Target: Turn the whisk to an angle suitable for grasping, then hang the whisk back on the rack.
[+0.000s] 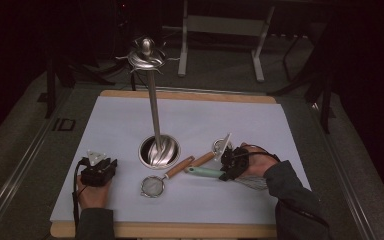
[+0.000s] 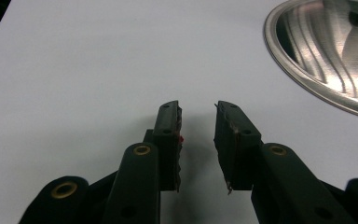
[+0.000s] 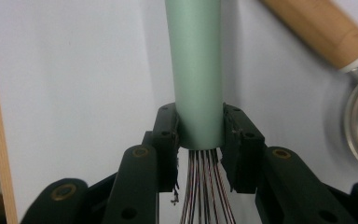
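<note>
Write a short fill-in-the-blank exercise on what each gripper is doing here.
1. The right gripper is shut on the whisk's ____ handle.
2. The left gripper's jaws hold ____.
3. The stand's base is shaped like a ____.

Missing words: green; nothing; bowl

Counts — one whisk (image 1: 215, 173) with a mint-green handle and wire loops. Two wooden-handled strainers: one mesh strainer (image 1: 153, 186) nearer the table front, one second strainer (image 1: 221, 146) farther back, its head partly hidden. One steel utensil stand (image 1: 152, 100) — a round swirled base, a single upright pole and one hooked top piece. Two handheld grippers: left gripper (image 1: 98, 169), right gripper (image 1: 228, 166). One white mat (image 1: 120, 125) on one wooden table (image 1: 180, 231). Two forearms in dark sleeves.
</note>
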A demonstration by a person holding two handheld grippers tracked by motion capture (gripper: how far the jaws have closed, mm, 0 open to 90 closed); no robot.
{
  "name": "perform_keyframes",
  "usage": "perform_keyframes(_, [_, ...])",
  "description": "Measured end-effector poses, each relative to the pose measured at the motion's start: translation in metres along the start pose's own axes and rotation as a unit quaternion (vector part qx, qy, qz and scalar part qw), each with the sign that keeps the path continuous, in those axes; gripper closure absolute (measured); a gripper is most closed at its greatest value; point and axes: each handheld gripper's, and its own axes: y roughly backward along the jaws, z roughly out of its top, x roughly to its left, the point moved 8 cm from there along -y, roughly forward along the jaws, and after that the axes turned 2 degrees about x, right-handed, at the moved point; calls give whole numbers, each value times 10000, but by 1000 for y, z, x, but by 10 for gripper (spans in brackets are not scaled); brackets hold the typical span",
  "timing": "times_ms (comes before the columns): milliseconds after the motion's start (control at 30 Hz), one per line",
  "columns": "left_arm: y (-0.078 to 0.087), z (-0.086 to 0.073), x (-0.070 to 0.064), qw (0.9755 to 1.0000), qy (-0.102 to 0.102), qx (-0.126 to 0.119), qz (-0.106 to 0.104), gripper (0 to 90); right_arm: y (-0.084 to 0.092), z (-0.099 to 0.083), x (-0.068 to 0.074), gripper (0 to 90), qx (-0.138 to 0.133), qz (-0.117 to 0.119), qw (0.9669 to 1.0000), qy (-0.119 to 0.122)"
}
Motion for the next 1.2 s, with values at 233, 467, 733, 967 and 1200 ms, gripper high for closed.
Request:
perform_keyframes(233, [0,0,0,10000,-2,-4,8,706,4,2,-1,689,-232,-94,9997,-42])
perform_keyframes(467, [0,0,0,10000,3,-4,12,706,17,12,-4,690,-911,-167,9956,-121])
perform_keyframes(733, [0,0,0,10000,2,-18,11,703,33,23,-4,690,-1569,-328,9869,-187])
perform_keyframes(967, [0,0,0,10000,10,-20,13,703,47,38,1,692,-2023,-481,9781,-135])
perform_keyframes(1200, [1,0,0,10000,18,-27,12,703,60,50,6,693,-2347,-626,9700,-76])
